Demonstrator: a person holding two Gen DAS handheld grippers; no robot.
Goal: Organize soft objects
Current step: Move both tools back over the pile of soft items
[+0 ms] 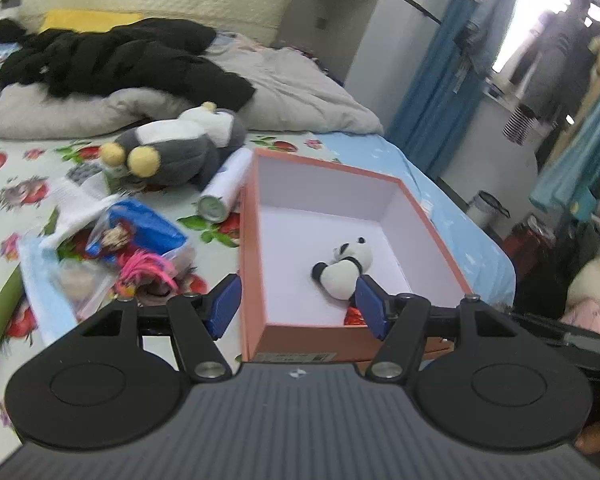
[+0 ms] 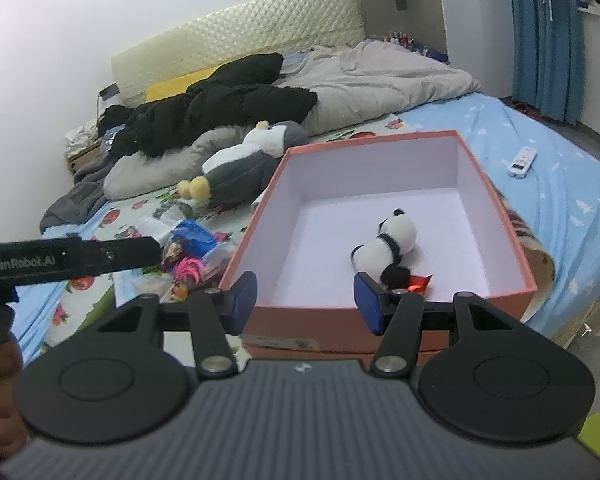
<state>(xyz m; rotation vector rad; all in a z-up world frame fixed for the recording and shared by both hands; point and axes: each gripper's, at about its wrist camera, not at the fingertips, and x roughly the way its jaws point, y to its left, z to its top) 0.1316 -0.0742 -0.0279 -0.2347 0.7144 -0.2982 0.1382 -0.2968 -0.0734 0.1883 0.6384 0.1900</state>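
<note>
Left wrist view: left gripper (image 1: 298, 307) spread, nothing between pads, hovering over near wall of pink box (image 1: 247, 256); small panda plush (image 1: 345, 266) lying inside on box floor, red wrapper (image 1: 353, 316) beside it; grey penguin plush (image 1: 180, 148) on bed sheet (image 1: 16, 184) just left of box, far end; white tube (image 1: 224, 186) leaning against box's left wall; pile of bags, white sock (image 1: 74, 204) and pink fuzzy toy (image 1: 146, 270) left of box, near side.

Right wrist view: right gripper (image 2: 305, 303) also released and empty, over box's near edge (image 2: 300, 316); panda (image 2: 386, 246) in box, red wrapper (image 2: 419, 281) touching its near end; penguin (image 2: 240, 172) behind box's left corner; remote (image 2: 521, 162) far right on sheet; left tool's black arm (image 2: 68, 260) at left.

Likely step: between picks, one toy stowed; next calls for swinging left to pile or penguin, closing on soft body, lifting over box wall.
</note>
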